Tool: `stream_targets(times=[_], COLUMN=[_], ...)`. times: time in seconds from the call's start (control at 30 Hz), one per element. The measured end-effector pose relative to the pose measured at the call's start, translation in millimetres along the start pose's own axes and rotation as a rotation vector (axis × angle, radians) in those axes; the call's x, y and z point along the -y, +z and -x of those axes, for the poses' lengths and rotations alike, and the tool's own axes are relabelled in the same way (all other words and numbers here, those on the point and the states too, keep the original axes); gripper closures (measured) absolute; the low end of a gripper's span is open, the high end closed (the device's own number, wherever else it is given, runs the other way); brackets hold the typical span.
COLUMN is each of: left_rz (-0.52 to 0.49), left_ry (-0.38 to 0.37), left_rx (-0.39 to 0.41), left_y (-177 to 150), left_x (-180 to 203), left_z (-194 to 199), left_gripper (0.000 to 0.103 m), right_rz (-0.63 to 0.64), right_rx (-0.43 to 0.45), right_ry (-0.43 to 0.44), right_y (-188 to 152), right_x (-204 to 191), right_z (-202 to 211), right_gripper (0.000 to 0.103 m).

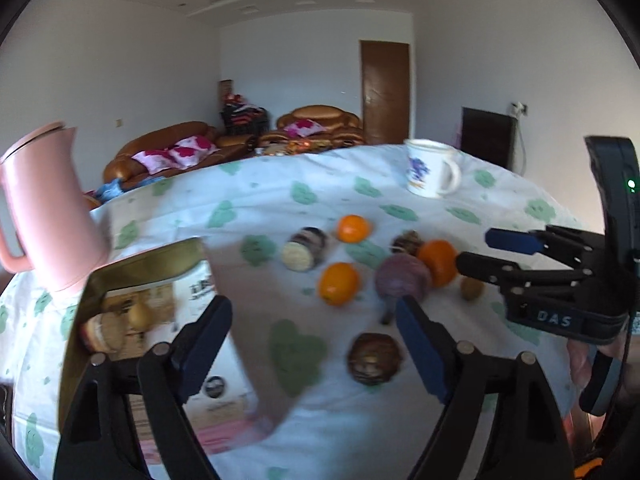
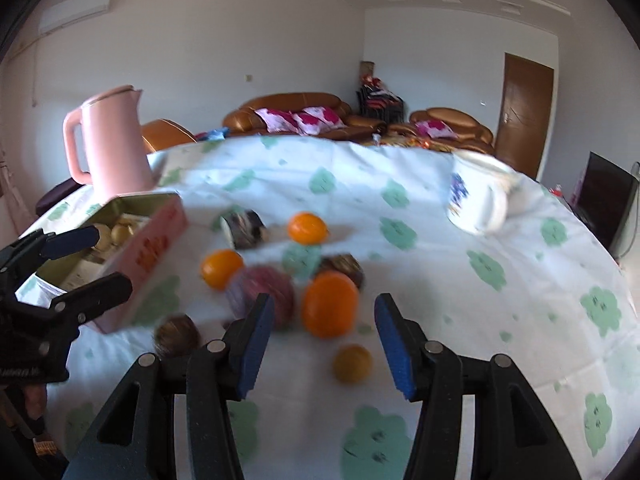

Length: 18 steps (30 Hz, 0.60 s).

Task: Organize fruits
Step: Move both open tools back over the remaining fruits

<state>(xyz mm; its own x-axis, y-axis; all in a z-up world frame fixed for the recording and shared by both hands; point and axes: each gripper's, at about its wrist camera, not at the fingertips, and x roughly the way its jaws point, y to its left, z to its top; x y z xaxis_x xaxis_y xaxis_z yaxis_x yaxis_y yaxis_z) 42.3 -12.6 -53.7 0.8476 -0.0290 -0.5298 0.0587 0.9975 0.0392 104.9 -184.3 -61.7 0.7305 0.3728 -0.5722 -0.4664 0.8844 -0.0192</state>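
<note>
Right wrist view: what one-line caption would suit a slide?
Open right tongs hover over oranges scattered on a cloud-print tablecloth, pink kettle behind.

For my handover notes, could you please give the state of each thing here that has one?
Left hand-held gripper: open, empty.
Right hand-held gripper: open, empty.
Pink box: open, some items inside.
Pink kettle: upright, lid on.
Mug: upright.
Small jar: lying on its side.

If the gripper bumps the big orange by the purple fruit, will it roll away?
Probably. The big orange looks round and smooth, so a nudge may roll it across the flat tablecloth. The purple fruit close beside it might stop it that way.
</note>
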Motion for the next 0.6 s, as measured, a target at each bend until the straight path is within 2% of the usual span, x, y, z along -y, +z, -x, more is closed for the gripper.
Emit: stream_targets(times=[0.07,0.13,0.23,0.33,0.4,0.6], left_rz=[-0.019,-0.032,-0.038,-0.044,-0.045,-0.016], left_ry=[-0.028,-0.055,-0.105,-0.132,-0.157,-0.178], left_rx=[-0.023,-0.049,-0.110,-0.156,-0.180,-0.212], left_y=[0.1,0.3,-3.4,-7.9,-9.0,-11.4], left_x=[9.8,18.0,25.2,30.3,32.4,28.6], left_z=[-3.9,-9.9,-20.9,-31.4,-36.1,-41.3], left_gripper=[0.019,0.028,0.036,0.037,0.039,0.040], right_rz=[-0.008,-0.013,-0.015,-0.030,-0.039,-0.027], right_rx=[-0.015,-0.035,-0.053,-0.077,-0.092,-0.146], right_ry=[-0.005,-0.007,-0.008,-0.010,-0.004,0.012], right_y=[-6.7,-11.5,-15.5,-19.0,-20.2,-18.5], right_x=[5.4,9.0,10.8,14.7,16.5,15.2], right_z=[-0.9,-3.9,-7.5,-14.0,-17.4,-28.4], right_gripper=[0.049,0.049,0.049,0.051,0.060,0.060])
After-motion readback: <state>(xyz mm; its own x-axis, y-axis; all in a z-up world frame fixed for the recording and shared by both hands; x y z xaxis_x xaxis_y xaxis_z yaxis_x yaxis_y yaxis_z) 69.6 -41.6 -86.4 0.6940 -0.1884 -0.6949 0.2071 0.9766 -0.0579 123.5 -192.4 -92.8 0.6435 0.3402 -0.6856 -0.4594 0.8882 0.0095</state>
